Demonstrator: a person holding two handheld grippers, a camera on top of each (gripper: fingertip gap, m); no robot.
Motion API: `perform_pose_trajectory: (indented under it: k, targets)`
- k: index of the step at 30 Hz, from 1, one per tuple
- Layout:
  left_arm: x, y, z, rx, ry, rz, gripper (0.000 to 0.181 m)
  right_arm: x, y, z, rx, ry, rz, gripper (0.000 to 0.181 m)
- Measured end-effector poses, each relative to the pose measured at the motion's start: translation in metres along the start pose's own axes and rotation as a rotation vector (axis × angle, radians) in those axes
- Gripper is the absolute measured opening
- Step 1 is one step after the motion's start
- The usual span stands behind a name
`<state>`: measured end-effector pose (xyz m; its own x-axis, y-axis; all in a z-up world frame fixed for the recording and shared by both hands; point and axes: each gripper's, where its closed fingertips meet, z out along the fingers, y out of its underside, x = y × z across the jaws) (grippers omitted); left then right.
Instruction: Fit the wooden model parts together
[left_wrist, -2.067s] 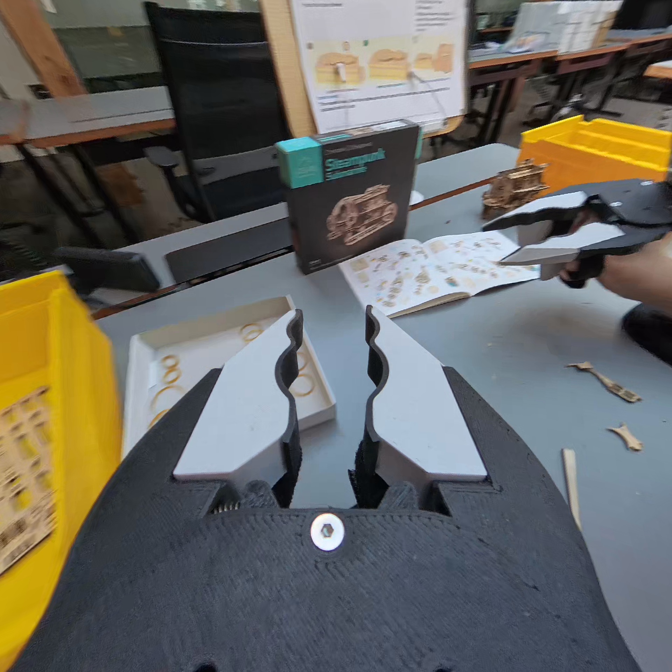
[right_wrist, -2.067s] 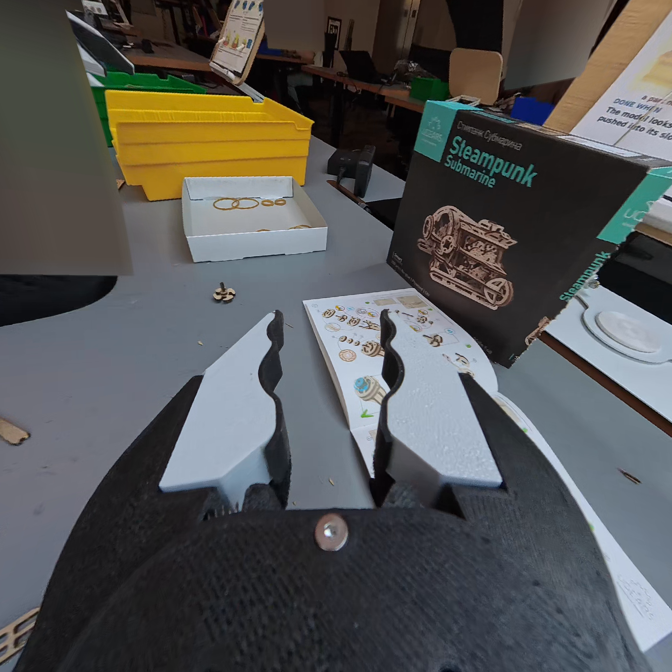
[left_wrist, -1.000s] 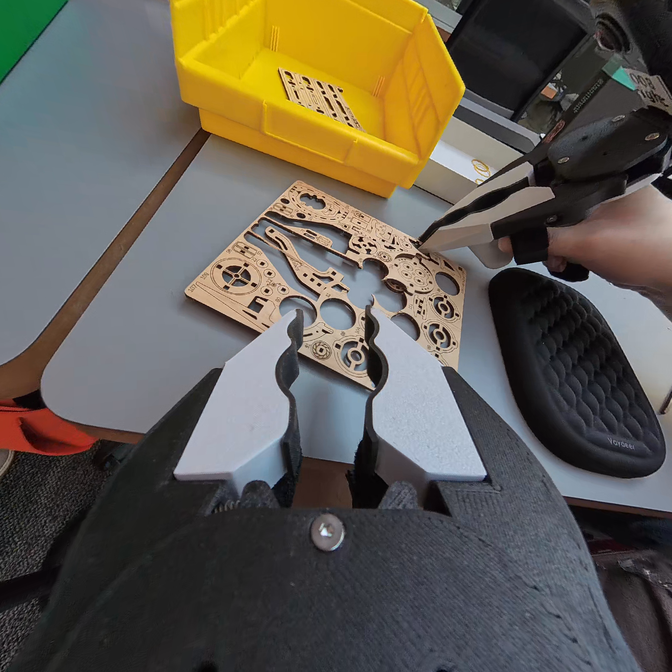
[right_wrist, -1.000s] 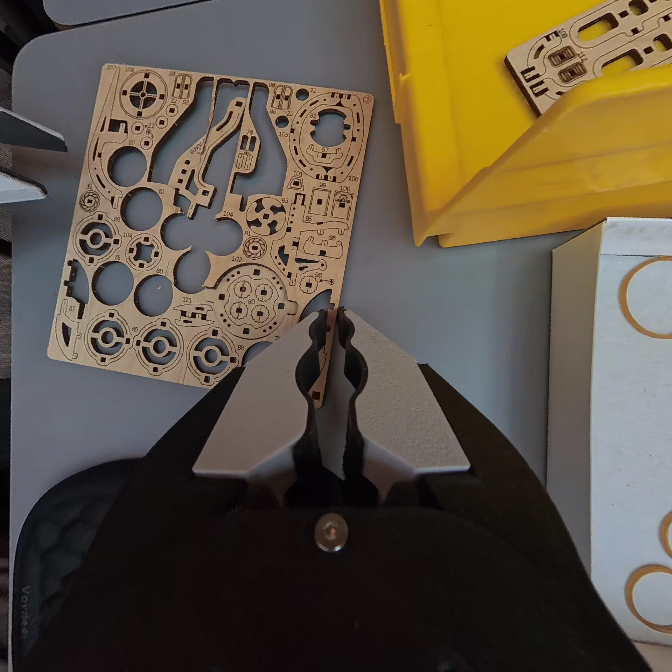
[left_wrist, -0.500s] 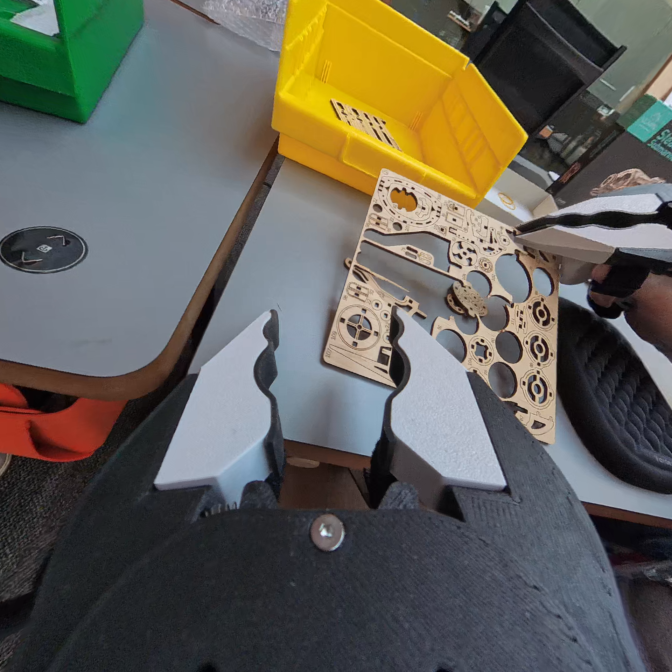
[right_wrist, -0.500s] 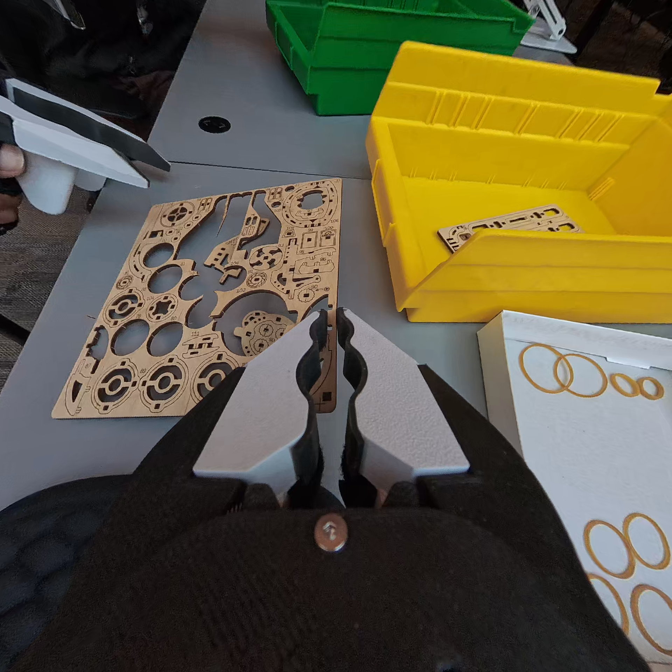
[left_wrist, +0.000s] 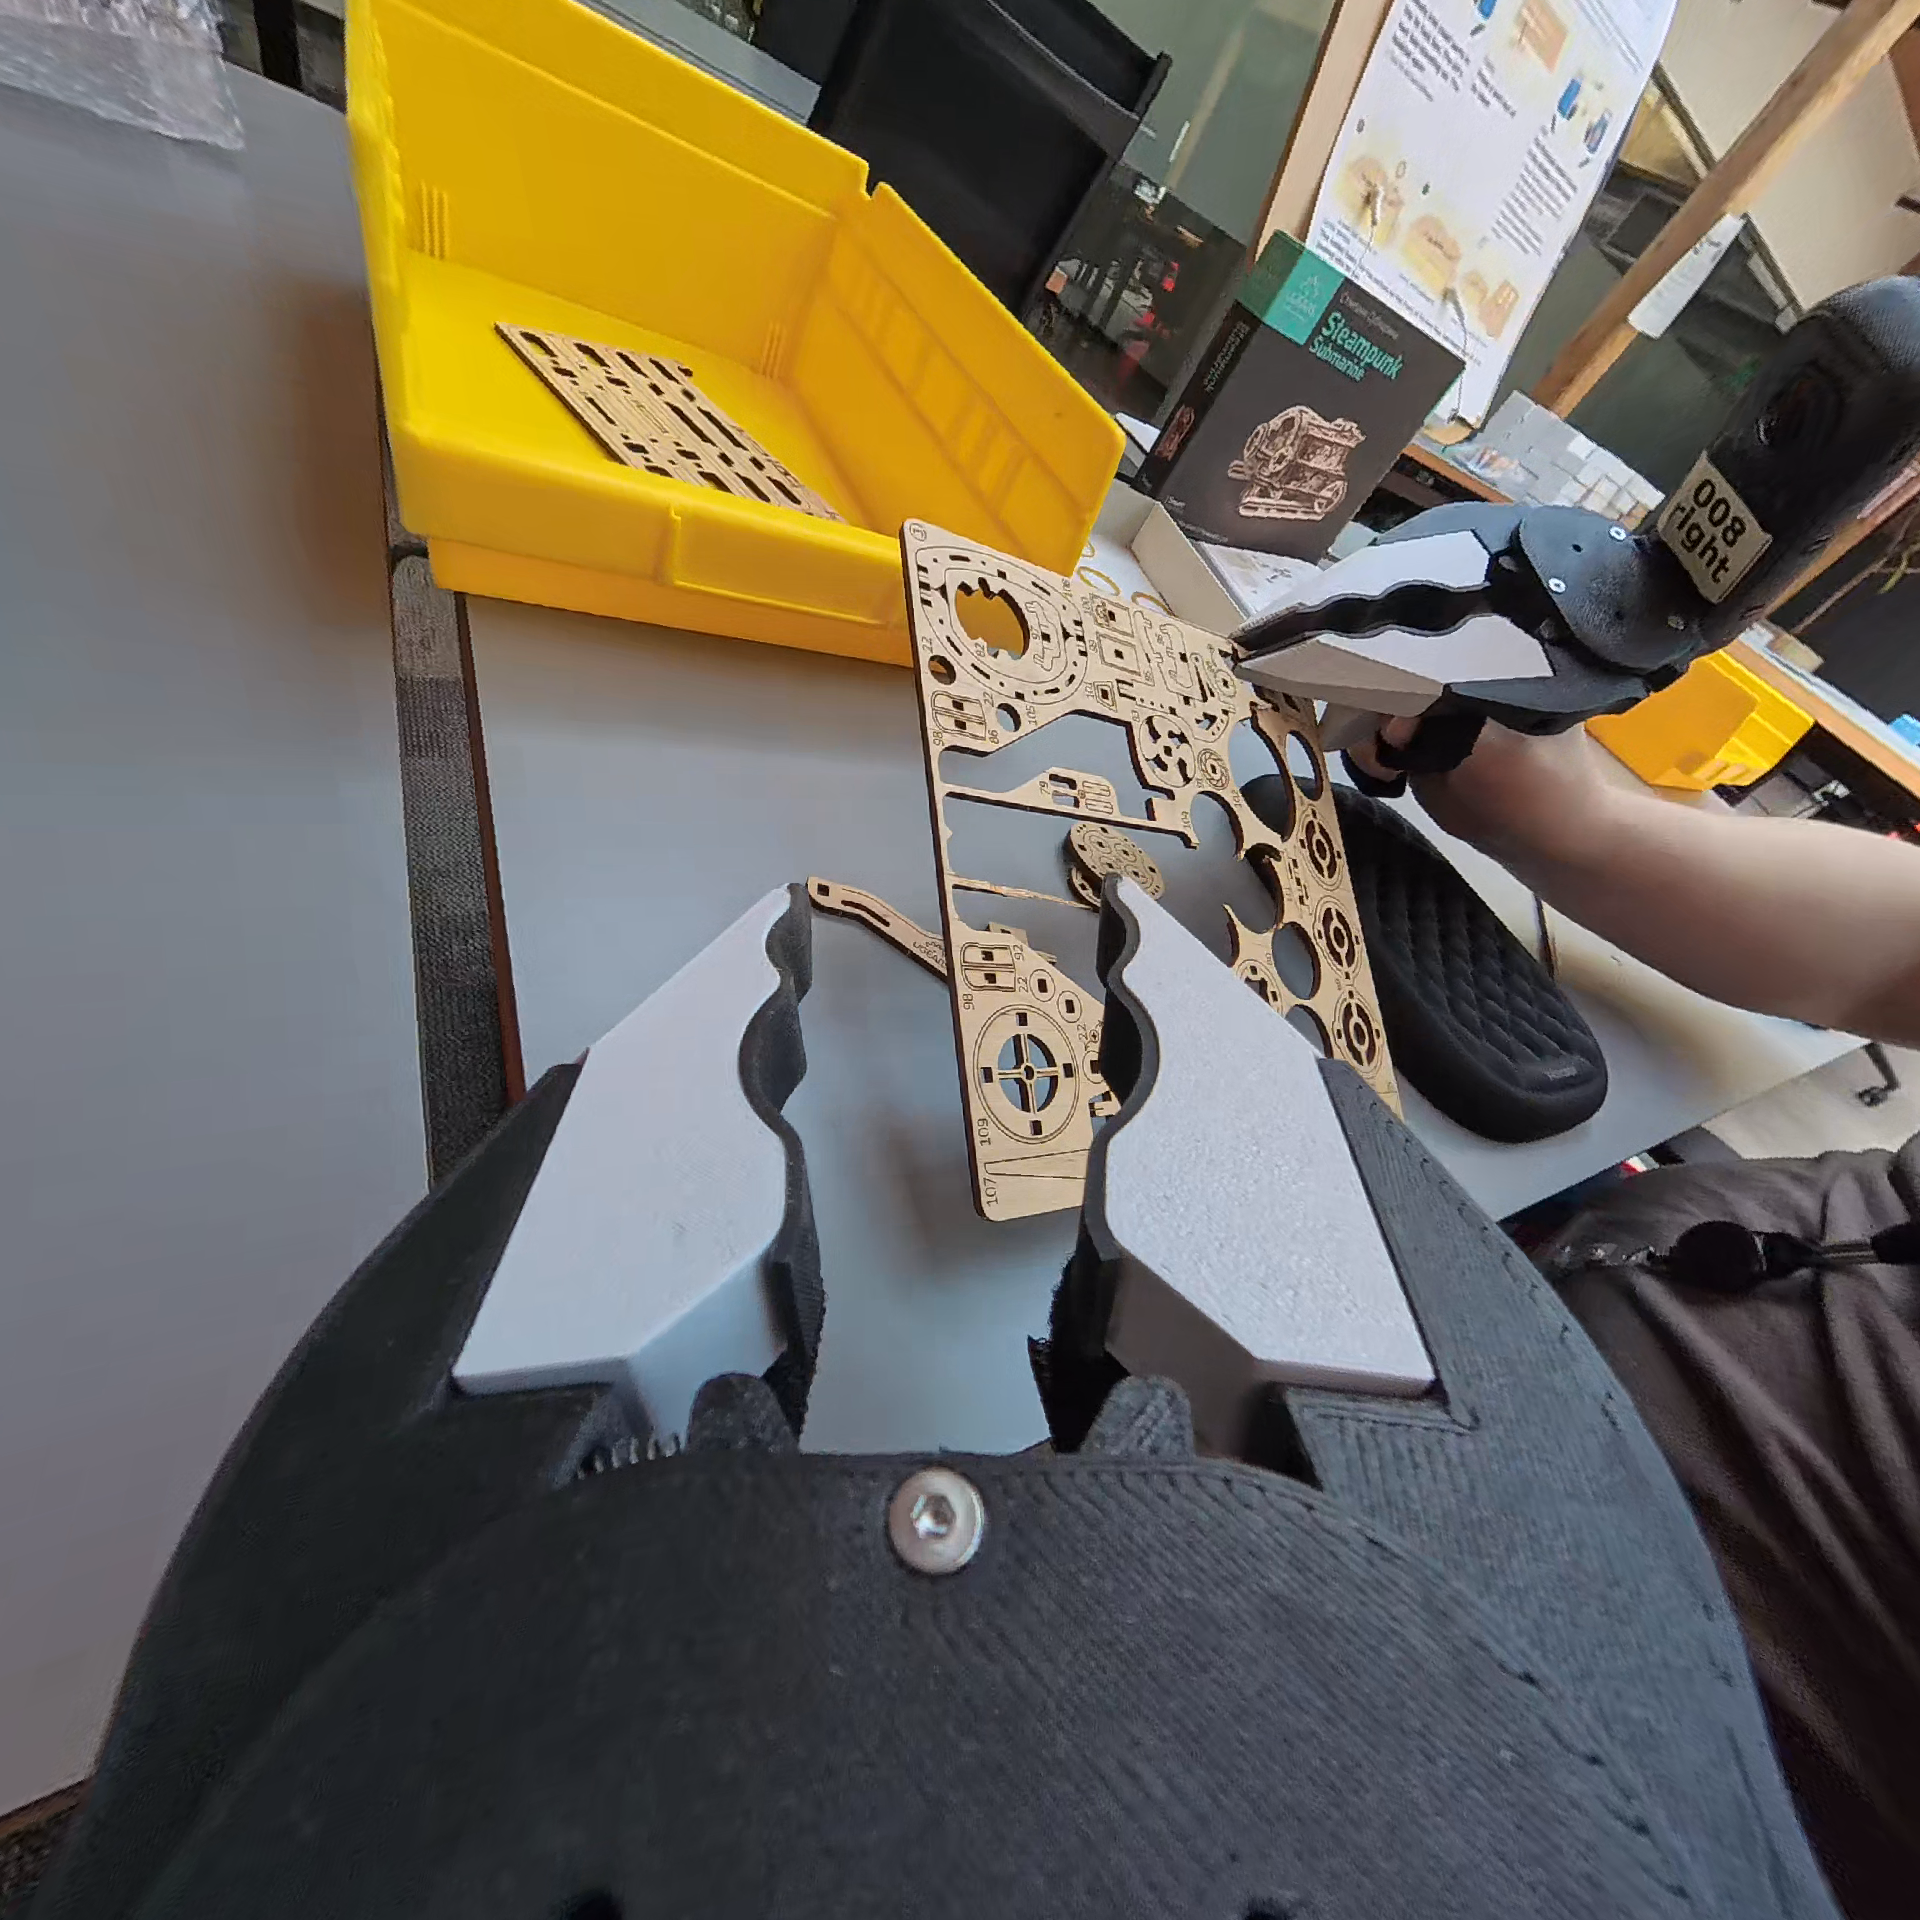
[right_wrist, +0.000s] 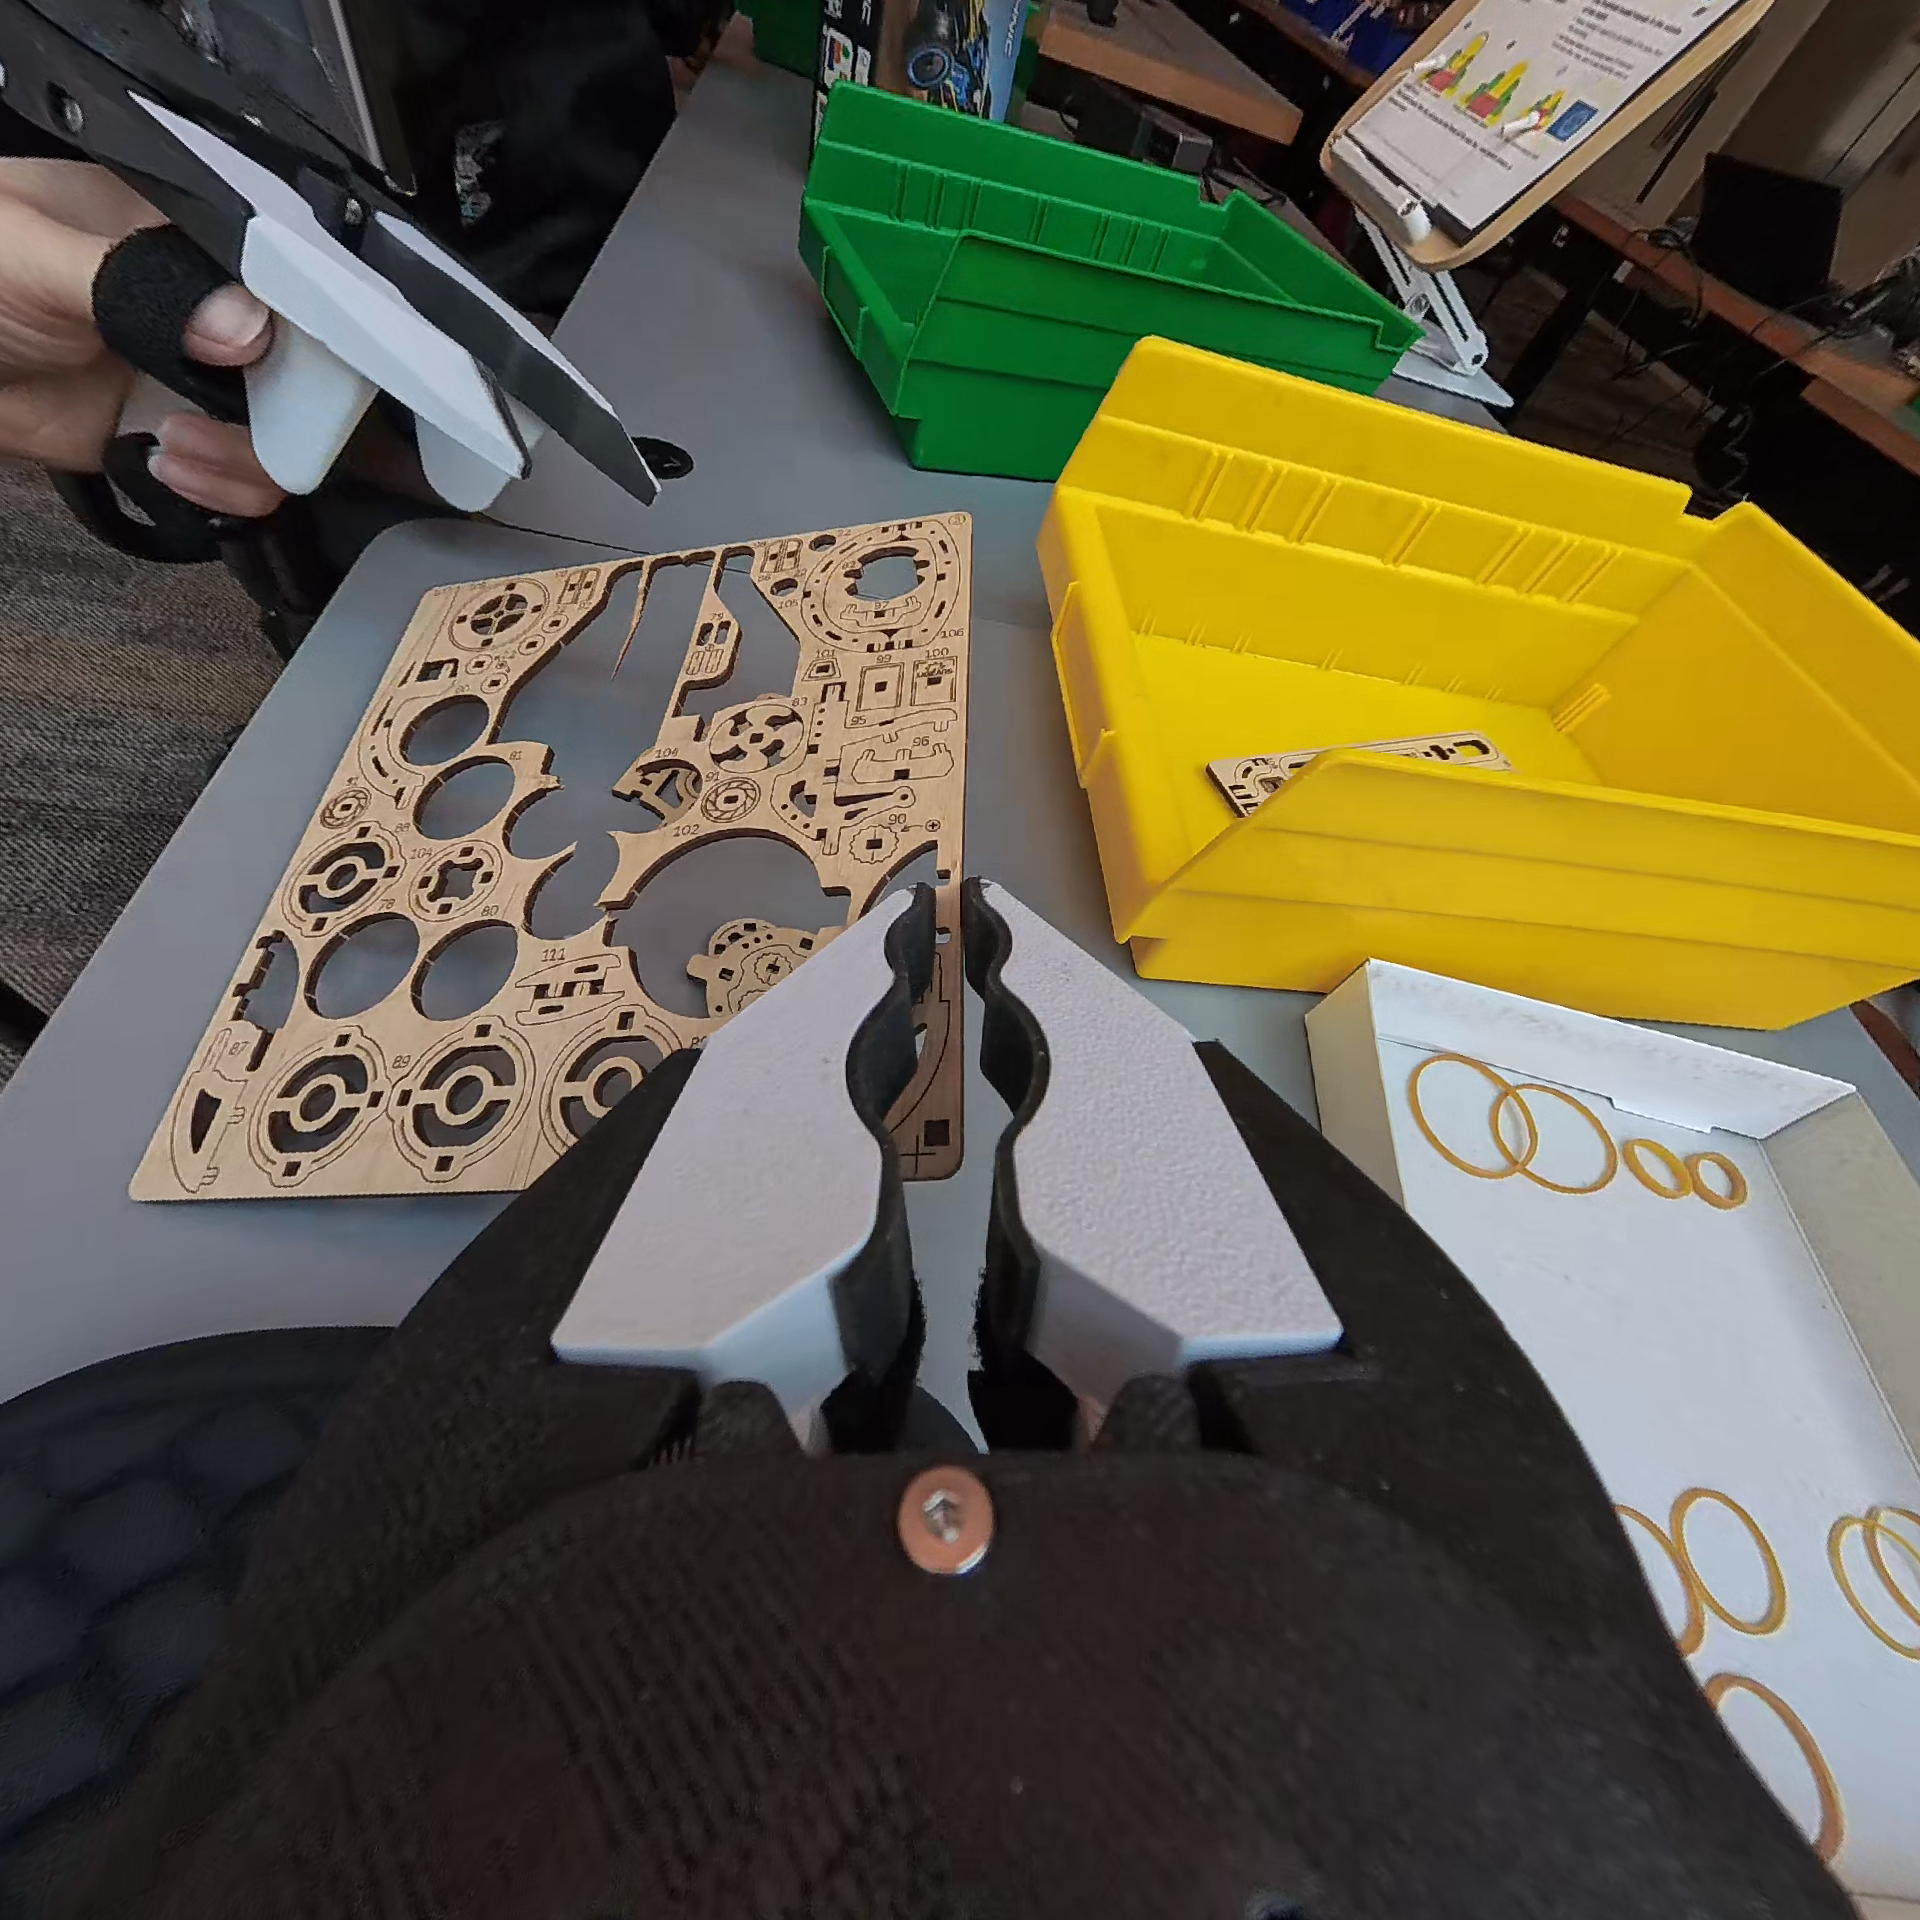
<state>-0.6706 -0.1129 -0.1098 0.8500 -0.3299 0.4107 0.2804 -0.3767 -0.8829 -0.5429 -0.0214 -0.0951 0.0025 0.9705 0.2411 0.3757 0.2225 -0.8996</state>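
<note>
1. Right wrist view: right gripper (right_wrist: 940, 904) pinches the edge of the thin laser-cut wooden parts sheet (right_wrist: 582, 862), lifted over the grey table (right_wrist: 727, 353).
2. Left gripper (left_wrist: 951, 914) is spread, holding nothing.
3. Beside: yellow plastic bin (right_wrist: 1455, 748), white cardboard tray (right_wrist: 1662, 1351).
4. Farther: green bin (right_wrist: 1039, 301), desks.

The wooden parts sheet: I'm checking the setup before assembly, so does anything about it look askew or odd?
Yes. The wooden parts sheet is lifted and tilted off the grey table, pinched at one edge by the right gripper. Two loose wooden pieces lie beneath it: a round gear-like disc and a long strip.
</note>
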Motion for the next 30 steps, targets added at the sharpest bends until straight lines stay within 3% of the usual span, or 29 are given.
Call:
perform_pose_trajectory:
  k: [4,12,17,26,30]
  targets:
    - [0.003,0.009,0.003,-0.023,-0.038,0.05,0.054,0.0,-0.002,-0.002,0.025,-0.004,0.007,0.004]
    - [0.011,0.02,0.008,-0.068,0.052,-0.049,0.043,0.001,-0.01,-0.01,0.064,0.008,-0.025,0.004]
    - [0.025,0.029,0.01,-0.116,0.142,-0.095,0.016,0.002,-0.012,-0.015,0.082,0.021,-0.035,0.004]
    - [0.069,-0.008,-0.007,-0.031,0.3,-0.028,0.004,0.001,-0.001,-0.022,0.078,-0.027,-0.011,0.004]
    - [0.079,-0.024,-0.005,-0.043,0.286,0.02,0.002,-0.001,-0.001,-0.027,0.096,-0.085,-0.007,0.011]
